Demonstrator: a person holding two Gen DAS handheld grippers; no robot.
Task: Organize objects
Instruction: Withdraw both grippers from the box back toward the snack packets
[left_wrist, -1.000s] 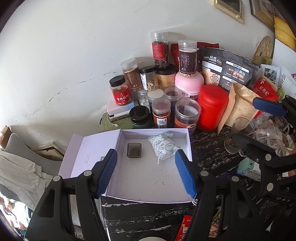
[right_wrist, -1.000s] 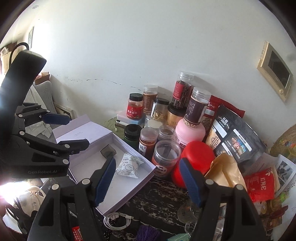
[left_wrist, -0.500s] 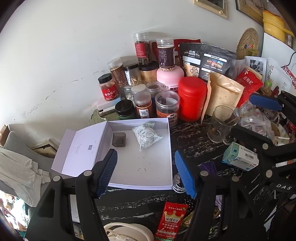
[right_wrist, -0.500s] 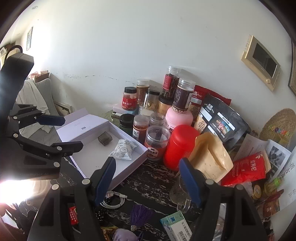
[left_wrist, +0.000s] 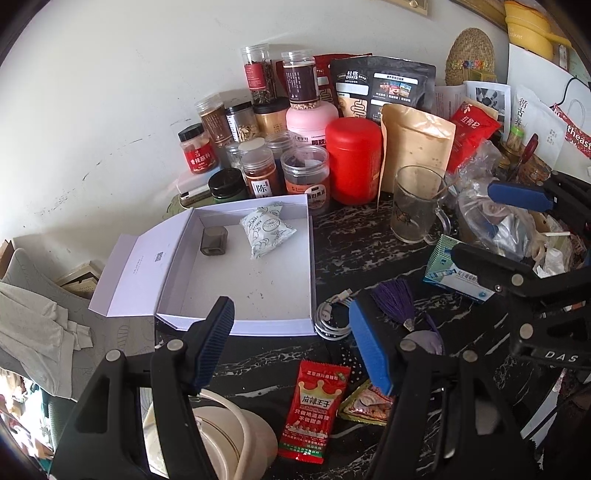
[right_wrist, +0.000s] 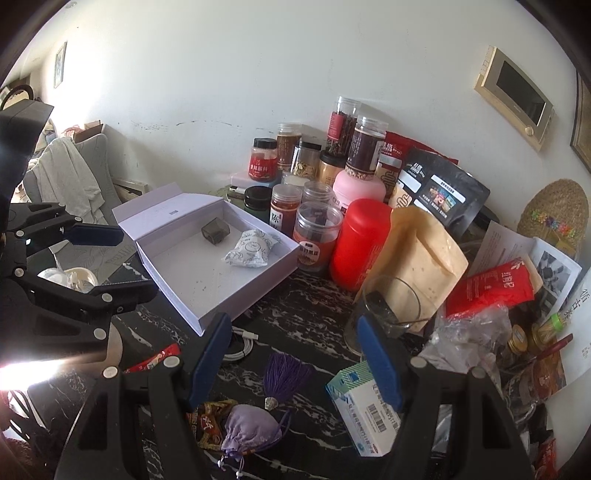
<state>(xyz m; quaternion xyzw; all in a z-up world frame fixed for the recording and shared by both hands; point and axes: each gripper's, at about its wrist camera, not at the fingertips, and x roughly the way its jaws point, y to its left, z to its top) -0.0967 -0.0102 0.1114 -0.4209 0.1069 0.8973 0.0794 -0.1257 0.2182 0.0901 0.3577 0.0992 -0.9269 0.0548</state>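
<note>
Claws: left claw (left_wrist: 291, 341) & right claw (right_wrist: 295, 354) both spread apart, empty, over counter (left_wrist: 354, 251). White box (left_wrist: 258, 325) lies open w/ sachet (left_wrist: 266, 229) inside. Red snack packet (left_wrist: 314, 410) near left claw looks light, soft, slippery; pinch by edge seam.

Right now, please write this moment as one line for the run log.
left gripper: open, empty | right gripper: open, empty | white box: open, holds sachet, grey case | purple pouch: on table
</note>
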